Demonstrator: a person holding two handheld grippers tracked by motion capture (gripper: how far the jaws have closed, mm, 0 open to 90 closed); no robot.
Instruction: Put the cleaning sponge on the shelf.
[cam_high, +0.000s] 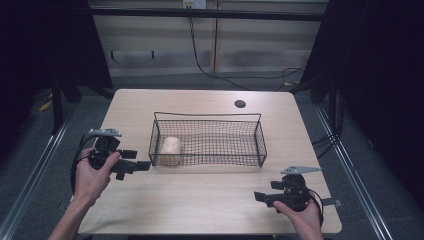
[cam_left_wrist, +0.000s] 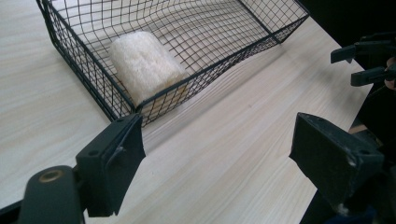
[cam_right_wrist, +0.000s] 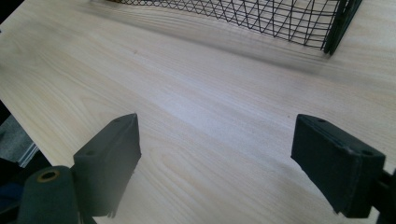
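Note:
A black wire basket (cam_high: 260, 137) stands in the middle of the wooden table (cam_high: 200, 200). A pale, fuzzy roll (cam_high: 171, 146) lies inside it at its left end, also seen through the basket mesh (cam_left_wrist: 84, 65) as the roll (cam_left_wrist: 144, 65) in the left gripper view. My left gripper (cam_high: 136, 160) is held just left of the basket's front left corner, open and empty, above bare wood (cam_left_wrist: 219, 154). My right gripper (cam_high: 265, 191) hovers near the table's front right, open and empty, with the basket corner (cam_right_wrist: 334, 32) ahead of it.
A round cable hole (cam_high: 240, 104) sits in the table behind the basket. Black cables run across the floor beyond the table. Dark frames stand at both sides. The right gripper's jaws appear at the right edge of the left gripper view.

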